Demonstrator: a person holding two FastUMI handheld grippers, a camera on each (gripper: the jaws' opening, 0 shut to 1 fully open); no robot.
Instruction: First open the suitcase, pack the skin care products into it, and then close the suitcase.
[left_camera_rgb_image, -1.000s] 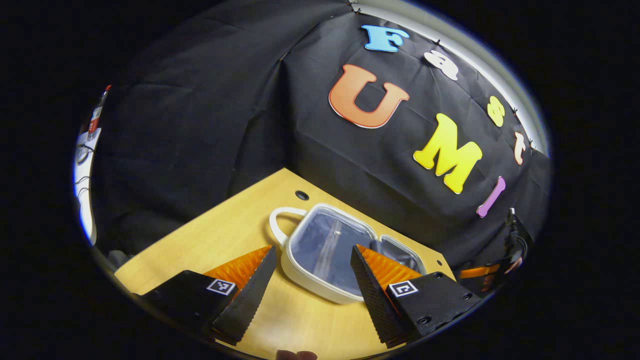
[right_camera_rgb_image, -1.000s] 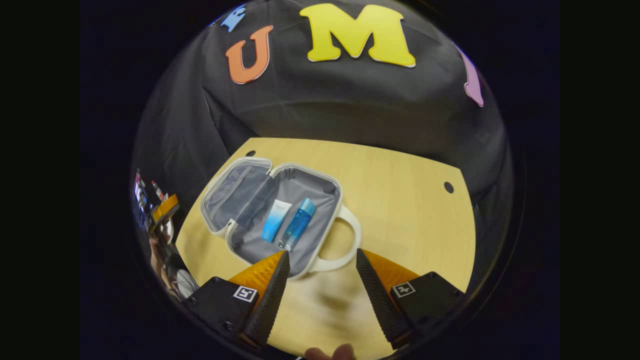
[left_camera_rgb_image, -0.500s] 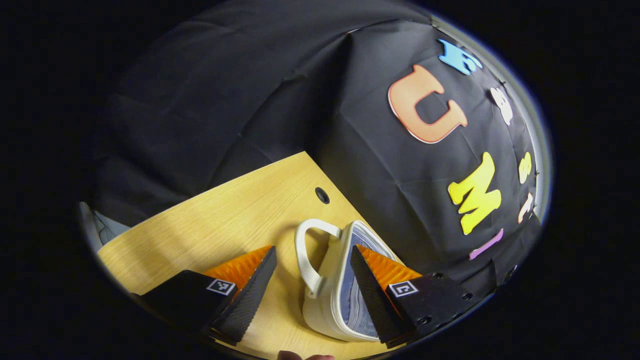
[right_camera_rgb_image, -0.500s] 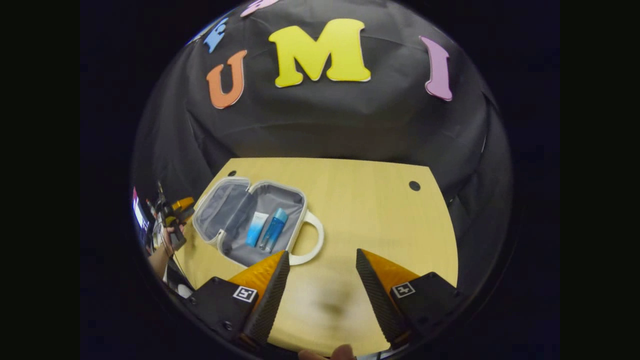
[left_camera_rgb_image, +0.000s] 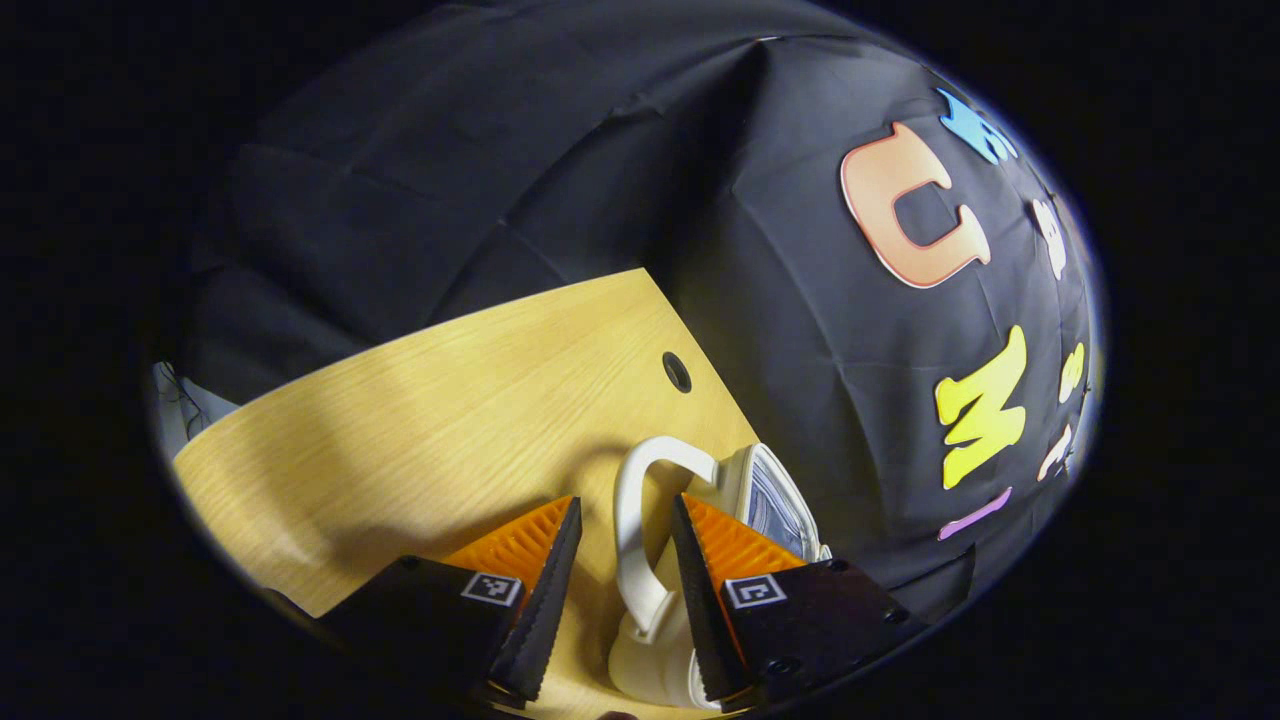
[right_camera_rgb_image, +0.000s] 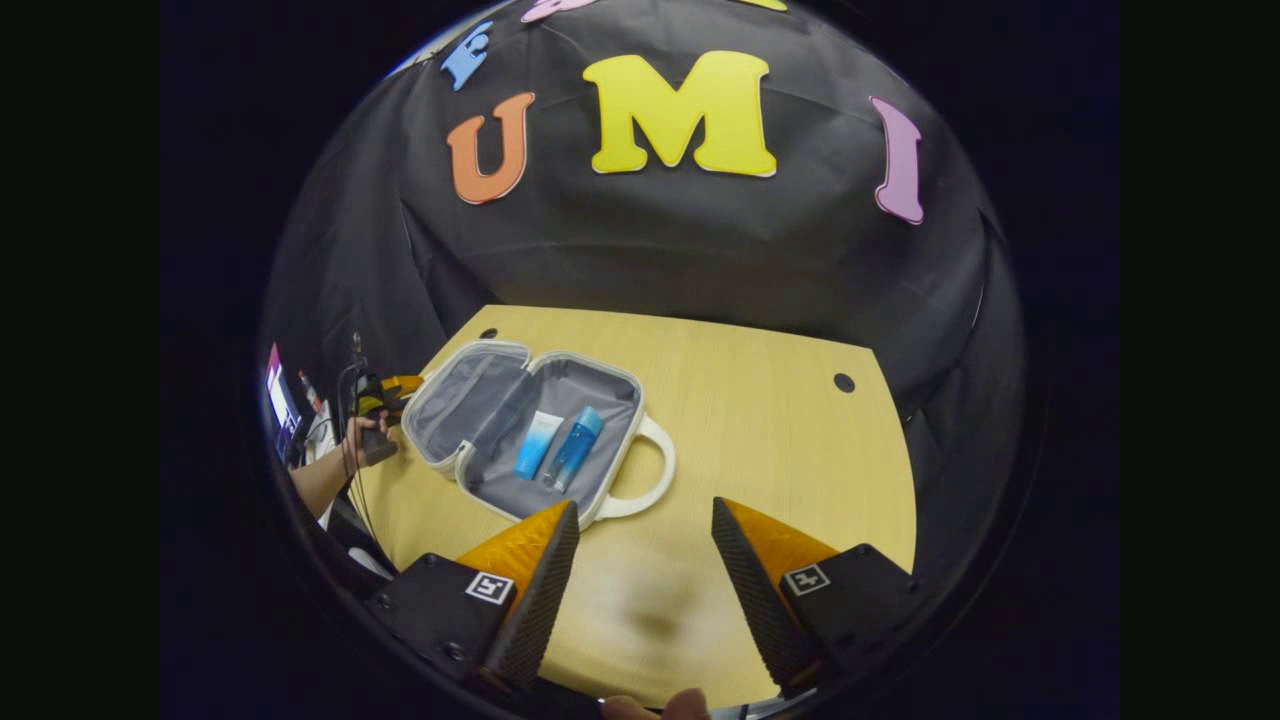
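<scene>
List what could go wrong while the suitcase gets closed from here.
The left gripper straddles the lid's handle without clearly pinching it, so the handle may slip out on the lift. The right gripper hangs open, away from the suitcase, so the case may slide across the table. The tube and bottle lie loose inside and could roll toward the rim.

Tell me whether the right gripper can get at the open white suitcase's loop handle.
Probably yes: the right gripper is open, and only bare wooden table lies before the white loop handle.
</scene>
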